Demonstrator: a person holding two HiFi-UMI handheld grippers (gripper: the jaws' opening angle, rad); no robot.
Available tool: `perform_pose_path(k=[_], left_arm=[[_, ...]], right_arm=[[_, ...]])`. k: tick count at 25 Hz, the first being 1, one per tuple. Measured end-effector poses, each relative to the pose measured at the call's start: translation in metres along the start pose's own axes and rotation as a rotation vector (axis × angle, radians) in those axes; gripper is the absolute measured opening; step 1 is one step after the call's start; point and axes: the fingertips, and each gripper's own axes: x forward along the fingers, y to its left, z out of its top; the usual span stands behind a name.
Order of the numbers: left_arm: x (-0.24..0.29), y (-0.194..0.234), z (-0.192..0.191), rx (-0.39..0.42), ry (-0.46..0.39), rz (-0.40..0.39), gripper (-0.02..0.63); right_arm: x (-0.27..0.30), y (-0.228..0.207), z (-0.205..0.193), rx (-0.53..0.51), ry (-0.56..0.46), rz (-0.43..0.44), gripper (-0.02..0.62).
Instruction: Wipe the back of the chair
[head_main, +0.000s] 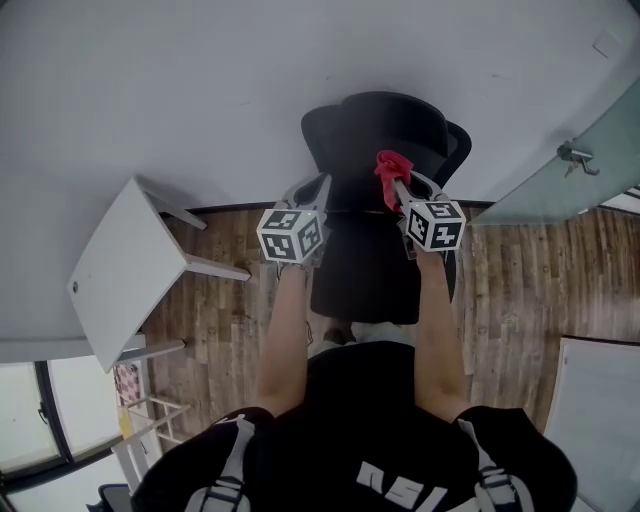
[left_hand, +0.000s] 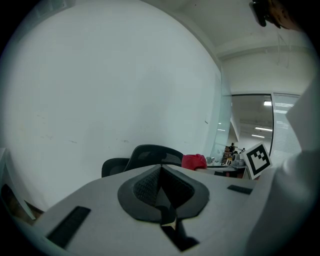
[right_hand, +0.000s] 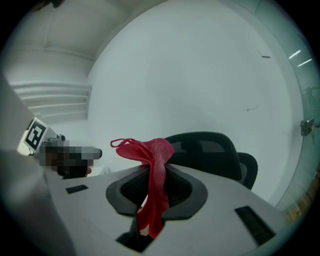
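Observation:
A black mesh office chair (head_main: 375, 200) stands against the white wall, its back (head_main: 385, 130) turned toward me; the back also shows in the left gripper view (left_hand: 152, 154) and the right gripper view (right_hand: 210, 150). My right gripper (head_main: 397, 185) is shut on a red cloth (head_main: 391, 170) and holds it at the top of the chair back; the cloth (right_hand: 152, 175) bunches above the jaws and hangs down between them. My left gripper (head_main: 322, 185) is shut with nothing in it, beside the chair back's left edge. From the left gripper view the red cloth (left_hand: 194, 161) shows to the right.
A white table (head_main: 120, 265) stands tipped at the left on the wooden floor (head_main: 230, 320). A glass door with a metal handle (head_main: 575, 155) is at the right. The white wall (head_main: 200, 90) is close behind the chair.

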Motion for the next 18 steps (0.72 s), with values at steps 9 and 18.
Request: perform_pose_path(k=[9, 18], left_arm=[[0.043, 0.028, 0.009, 0.003, -0.004, 0.045, 0.021], [0.072, 0.052, 0.018, -0.019, -0.022, 0.050, 0.020]], right_arm=[[0.074, -0.010, 0.015, -0.005, 0.011, 0.065, 0.084], [0.139, -0.011, 0.023, -0.027, 0.044, 0.087, 0.084]])
